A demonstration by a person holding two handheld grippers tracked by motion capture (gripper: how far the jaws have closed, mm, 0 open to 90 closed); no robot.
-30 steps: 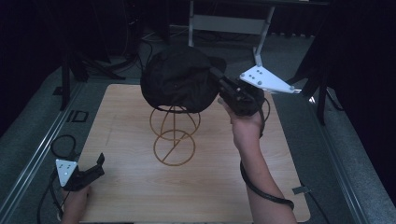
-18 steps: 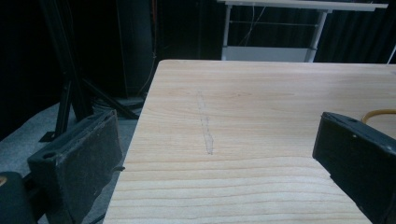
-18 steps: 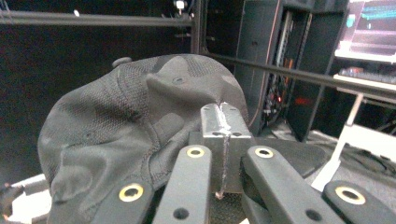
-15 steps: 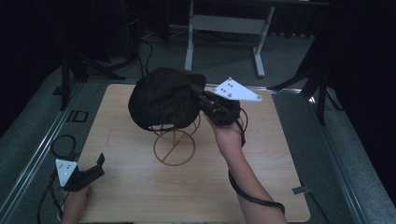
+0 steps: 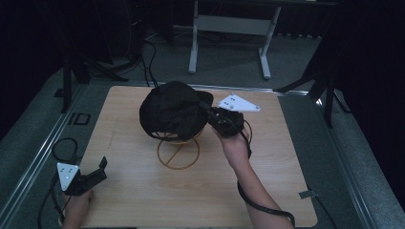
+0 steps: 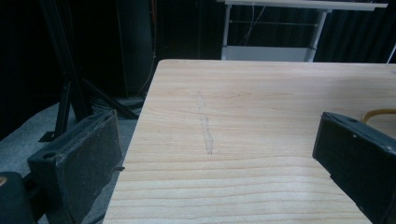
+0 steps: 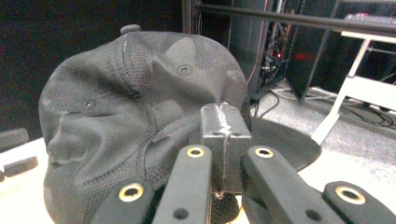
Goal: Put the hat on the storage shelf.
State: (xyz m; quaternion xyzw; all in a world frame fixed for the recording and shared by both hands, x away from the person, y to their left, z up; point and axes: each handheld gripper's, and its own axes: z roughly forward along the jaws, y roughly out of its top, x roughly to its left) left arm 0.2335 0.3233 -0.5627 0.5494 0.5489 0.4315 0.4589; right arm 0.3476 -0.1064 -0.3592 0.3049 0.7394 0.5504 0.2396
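Note:
A black cap [image 5: 172,110] hangs over the top of a thin gold wire stand [image 5: 177,153] in the middle of the wooden table [image 5: 267,162]. My right gripper [image 5: 215,117] is shut on the cap's edge at its right side. In the right gripper view the jaws meet tightly on the cap's [image 7: 135,98] fabric, and its brim [image 7: 285,142] sticks out behind. My left gripper [image 5: 98,171] rests at the table's front left corner, open, with nothing between its pads [image 6: 86,163]. A curve of the gold stand [image 6: 380,114] shows past its right jaw.
A white desk frame [image 5: 229,28] stands on the floor beyond the table. Black tripod legs [image 5: 76,71] stand off the left side, and another dark stand [image 5: 325,81] off the right. Cables trail from both grippers.
My right gripper has carried the cap leftward and then lower and toward me, over the wire stand. The left gripper has stayed still.

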